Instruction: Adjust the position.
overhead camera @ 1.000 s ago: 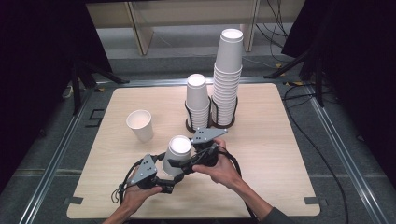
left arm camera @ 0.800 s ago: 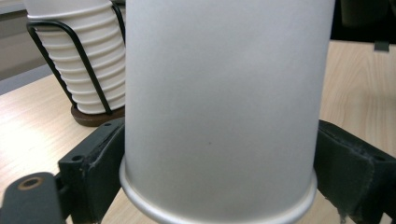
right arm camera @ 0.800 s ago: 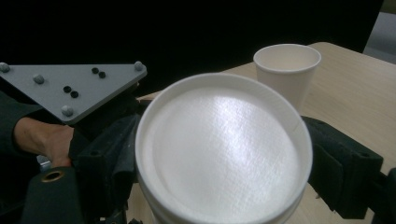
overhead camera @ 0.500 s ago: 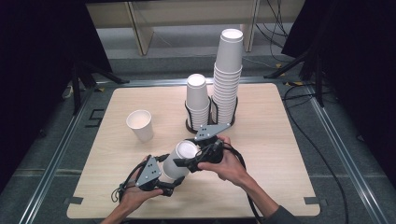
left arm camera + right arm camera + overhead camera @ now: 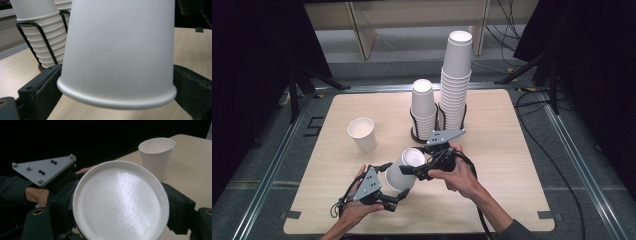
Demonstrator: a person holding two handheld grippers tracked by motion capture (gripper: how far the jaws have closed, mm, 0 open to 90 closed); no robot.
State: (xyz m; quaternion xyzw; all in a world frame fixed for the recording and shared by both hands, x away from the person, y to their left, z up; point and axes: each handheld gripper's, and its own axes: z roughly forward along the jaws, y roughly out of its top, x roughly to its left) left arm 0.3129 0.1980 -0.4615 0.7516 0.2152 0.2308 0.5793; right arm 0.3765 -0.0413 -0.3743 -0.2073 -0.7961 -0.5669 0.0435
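Held cup: you are holding a white paper cup (image 5: 404, 170) between your two grippers, tilted above the near part of the worktop (image 5: 512, 165), with its closed bottom pointing up and away from you.
Left gripper: your left gripper (image 5: 384, 192) is sitting at the rim end of the held cup; in the left gripper view its black jaws are pressing on both sides of the cup wall (image 5: 117, 50), just above the rolled rim.
Right gripper: your right gripper (image 5: 419, 167) is meeting the bottom end of the same cup; in the right gripper view its jaws are standing on both sides of the round white bottom (image 5: 120, 202) and are clamped on it.
Hands: your left hand (image 5: 357, 207) is gripping the left tool from below, and your right hand (image 5: 459, 175) is wrapping the right tool.
Upright cup: a second cup (image 5: 362, 134) is standing alone with its mouth up on the left part of the worktop, well apart from the held one.
Cup stacks: two stacks of upside-down cups are standing in a black wire holder (image 5: 417, 122) behind your grippers; the short stack (image 5: 423, 107) is on the left, and the tall stack (image 5: 456, 80) is just beside it on the right.
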